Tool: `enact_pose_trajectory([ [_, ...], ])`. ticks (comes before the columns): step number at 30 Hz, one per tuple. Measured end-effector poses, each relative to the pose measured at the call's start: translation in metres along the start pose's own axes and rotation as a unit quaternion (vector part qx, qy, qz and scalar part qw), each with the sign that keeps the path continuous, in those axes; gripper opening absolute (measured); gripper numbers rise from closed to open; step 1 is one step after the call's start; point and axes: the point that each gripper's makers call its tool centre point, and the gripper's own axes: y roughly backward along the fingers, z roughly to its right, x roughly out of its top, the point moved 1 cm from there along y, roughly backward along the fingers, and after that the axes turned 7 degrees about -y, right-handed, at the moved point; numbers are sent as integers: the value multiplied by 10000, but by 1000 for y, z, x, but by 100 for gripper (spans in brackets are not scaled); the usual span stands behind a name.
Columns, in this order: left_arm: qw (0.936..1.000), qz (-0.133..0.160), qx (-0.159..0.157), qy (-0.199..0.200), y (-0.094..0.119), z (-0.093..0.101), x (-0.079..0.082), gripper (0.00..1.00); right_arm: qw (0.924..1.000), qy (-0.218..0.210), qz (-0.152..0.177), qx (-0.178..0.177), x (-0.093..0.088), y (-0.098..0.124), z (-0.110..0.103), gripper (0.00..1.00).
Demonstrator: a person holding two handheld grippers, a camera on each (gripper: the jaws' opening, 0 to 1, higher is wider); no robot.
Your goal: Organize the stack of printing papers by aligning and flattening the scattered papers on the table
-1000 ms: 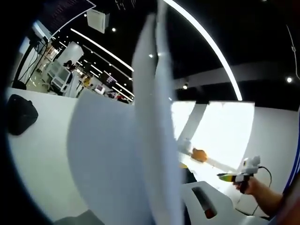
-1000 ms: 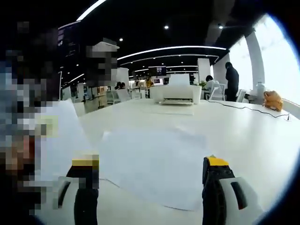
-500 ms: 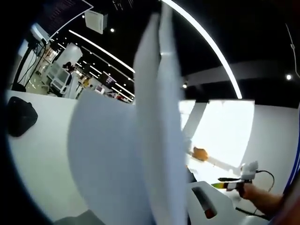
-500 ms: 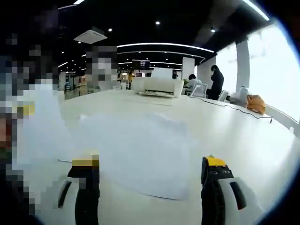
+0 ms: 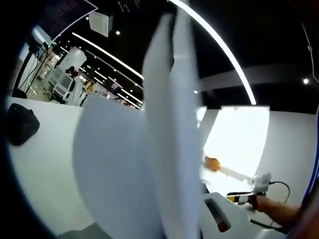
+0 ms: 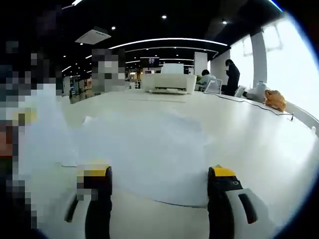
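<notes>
The white table point(image 6: 259, 144) runs from your near edge to the far printer point(image 6: 168, 82). The scattered papers point(image 6: 144, 154) lie flat on it, loosely overlapped and out of line, just ahead of the right gripper point(image 6: 158, 199).

In the left gripper view, the held sheets point(image 5: 164, 149) stand upright and fan apart close to the lens. They rise from the bottom of that view, so the left gripper appears to be clamped on them, although its jaws are hidden behind the paper. A black bag point(image 5: 21, 124) rests on the table at far left.

The right gripper hangs low over the table, jaws spread wide, with nothing between them.

Step in hand, as judged: gathering. Part of the stack is lifted; the rest is not yet aligned.

Next move: bring the right gripper to the near edge of the flat papers, square their edges, then lower the held sheets onto them and press flat.
</notes>
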Motion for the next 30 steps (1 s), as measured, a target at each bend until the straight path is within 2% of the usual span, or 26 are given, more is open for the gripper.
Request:
enact_pose_trajectory([
  [7,10000,44,-5,17,0,-4,2,6,10000,51,51,59,-1,-2,-1,71],
  [12,10000,44,-22,23,-1,-6,2,6,9997,113,34,217,-2,0,-13,59],
  [17,10000,52,-16,42,-1,-7,2,6,9994,159,23,306,-2,1,-21,53],
  [20,10000,43,-13,26,-2,-7,1,6,9990,199,8,410,-2,0,-27,46],
  [25,10000,44,-5,29,-2,-7,2,6,9979,295,-6,576,-3,3,-42,29],
  [30,10000,37,2,33,-2,-6,1,6,9961,575,28,671,-2,3,-52,15],
])
